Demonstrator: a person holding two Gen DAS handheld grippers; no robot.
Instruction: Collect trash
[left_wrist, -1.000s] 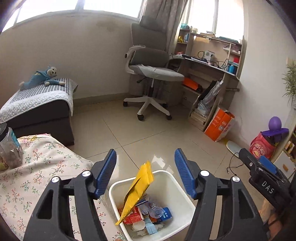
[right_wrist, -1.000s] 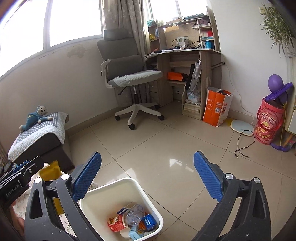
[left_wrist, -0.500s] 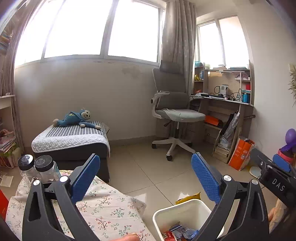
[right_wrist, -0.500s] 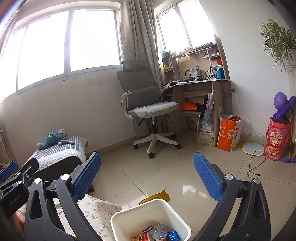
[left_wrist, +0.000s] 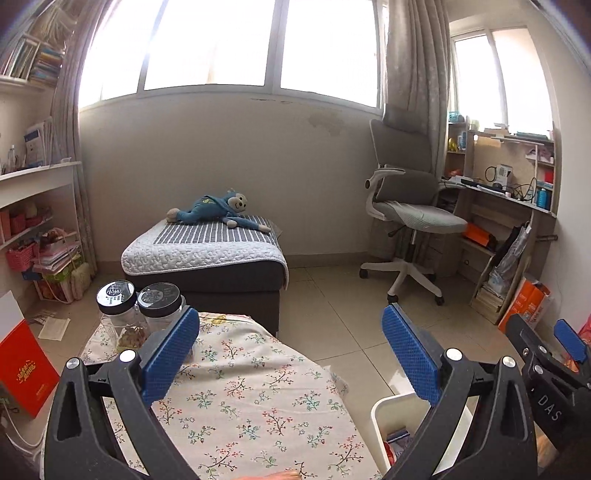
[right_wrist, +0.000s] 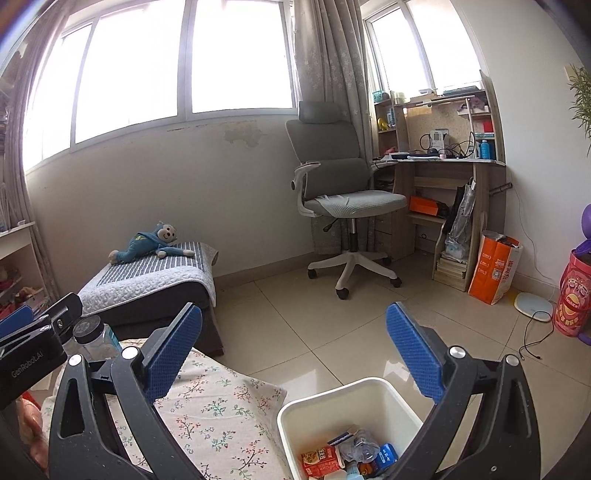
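Observation:
The white trash bin (right_wrist: 354, 413) stands on the floor beside the floral-cloth table (right_wrist: 214, 413). It holds a red packet (right_wrist: 319, 456), a blue packet and clear plastic. My right gripper (right_wrist: 293, 350) hangs open above the bin's near side with nothing between its blue pads. My left gripper (left_wrist: 291, 350) is wide open and empty over the table's (left_wrist: 251, 398) right part. The bin's corner (left_wrist: 380, 410) shows at the lower right of the left wrist view. Each gripper appears at the edge of the other's view.
Two black-lidded clear jars (left_wrist: 114, 295) stand at the table's far left corner, and a red box (left_wrist: 22, 369) lies to its left. Beyond are a low bed with a blue plush monkey (left_wrist: 218, 210), a grey office chair (right_wrist: 340, 199), a cluttered desk and an orange bag (right_wrist: 495, 266).
The yellow wrapper that hung between the left jaws has dropped to the bin. The left jaws have widened. Both grippers rose and swung left, from over the bin toward the table.

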